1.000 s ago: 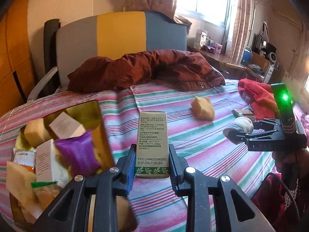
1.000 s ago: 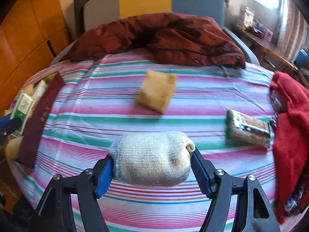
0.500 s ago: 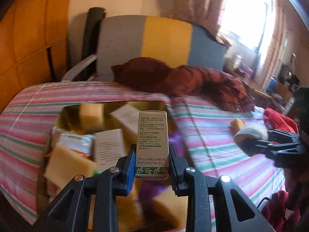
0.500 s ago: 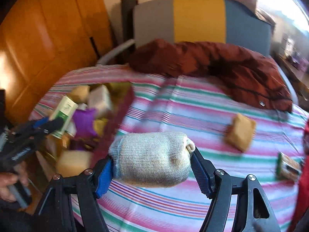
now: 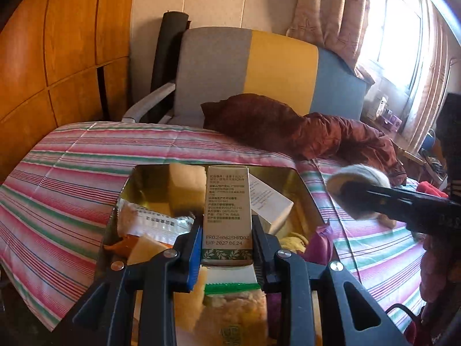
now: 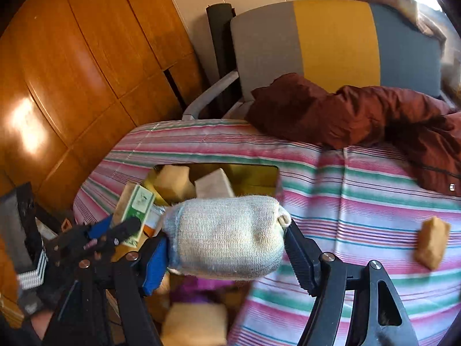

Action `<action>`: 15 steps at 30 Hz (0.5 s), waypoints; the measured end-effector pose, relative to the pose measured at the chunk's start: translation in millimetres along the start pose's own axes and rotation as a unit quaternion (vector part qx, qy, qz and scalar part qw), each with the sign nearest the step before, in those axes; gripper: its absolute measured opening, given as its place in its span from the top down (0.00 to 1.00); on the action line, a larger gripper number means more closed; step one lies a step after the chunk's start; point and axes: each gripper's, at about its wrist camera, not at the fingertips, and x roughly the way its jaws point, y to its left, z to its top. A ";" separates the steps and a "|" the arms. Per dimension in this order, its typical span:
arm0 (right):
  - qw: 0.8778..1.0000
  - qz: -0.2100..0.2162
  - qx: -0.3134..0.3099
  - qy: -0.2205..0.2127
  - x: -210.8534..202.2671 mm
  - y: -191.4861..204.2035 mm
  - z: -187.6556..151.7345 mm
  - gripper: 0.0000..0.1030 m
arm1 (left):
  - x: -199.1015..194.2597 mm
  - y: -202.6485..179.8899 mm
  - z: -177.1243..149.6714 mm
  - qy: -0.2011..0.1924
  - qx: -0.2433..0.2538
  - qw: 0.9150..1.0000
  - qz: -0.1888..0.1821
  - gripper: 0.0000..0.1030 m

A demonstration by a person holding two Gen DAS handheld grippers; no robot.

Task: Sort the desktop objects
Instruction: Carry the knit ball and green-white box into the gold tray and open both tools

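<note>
The left gripper [image 5: 227, 246] is clamped on a slim green-and-white carton [image 5: 227, 212], standing upright between its pads with the printed side facing back, and it hangs right over the gold tray [image 5: 305, 186] that sits near the left edge of the striped bedspread [image 5: 72, 178]. The tray is crowded: pale yellow sponge blocks [image 5: 184, 187], a white box [image 5: 269, 204], a crinkled snack packet [image 5: 149, 222], something purple [image 5: 319, 245] at its right side. The right gripper [image 6: 227, 248] grips a rolled whitish sock [image 6: 227, 236] across its length, jaws spread wide around it, and holds it above the tray's right rim. From the right wrist view the carton shows at the left, tilted in the other claw. Farther right on the bedspread one more sponge block [image 6: 432, 242] lies alone, well apart from the tray. A dark red jacket [image 6: 360, 115] is heaped at the far edge, against a chair [image 6: 331, 43] with a grey, yellow and blue back.
</note>
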 end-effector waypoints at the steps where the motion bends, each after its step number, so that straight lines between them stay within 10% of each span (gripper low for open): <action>1: 1.000 0.002 0.001 0.000 4.4 3.5 2.3 0.29 | 0.6 1.1 0.2 0.000 0.000 1.000 0.002 0.71; 15: 1.000 0.016 0.010 0.014 35.3 18.4 7.3 0.29 | 8.4 14.2 0.3 0.003 -0.015 1.000 0.016 0.71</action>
